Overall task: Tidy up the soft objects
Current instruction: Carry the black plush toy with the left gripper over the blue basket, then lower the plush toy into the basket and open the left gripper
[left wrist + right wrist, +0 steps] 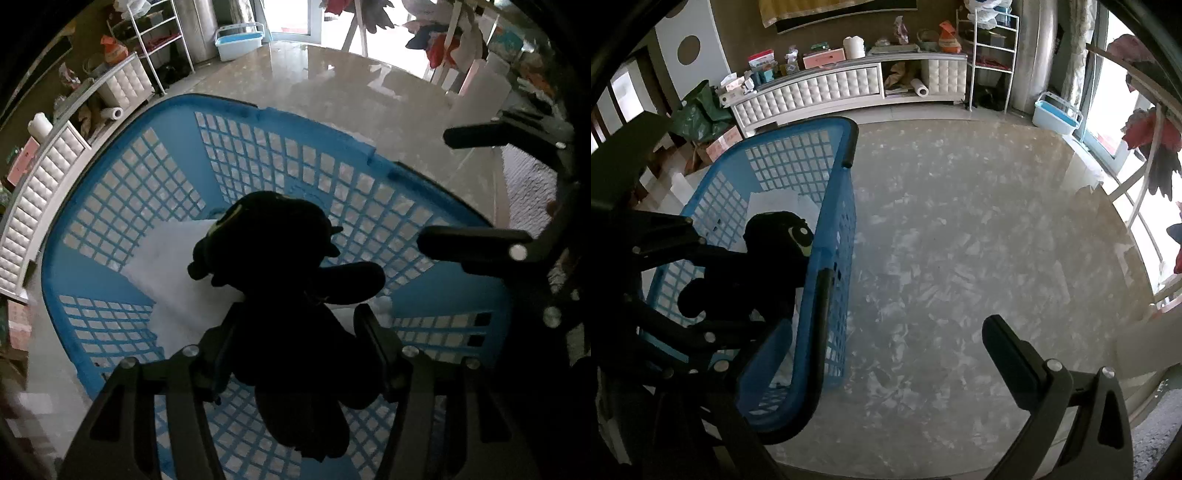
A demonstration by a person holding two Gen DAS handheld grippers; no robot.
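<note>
The left gripper (299,354) was clamped on a black plush toy (291,295), which was held above the blue laundry basket (110,266). The toy was dark and nearly featureless, with a round head, a pale green eye and a stubby limb stuck out sideways. White soft material (173,266), possibly a pillow, was seen on the basket's floor. The right gripper (908,325) was held wide, nothing between its fingers, over the marble floor (979,229).

Window backlight, floor (332,92) glare, dark fisheye edges.
</note>
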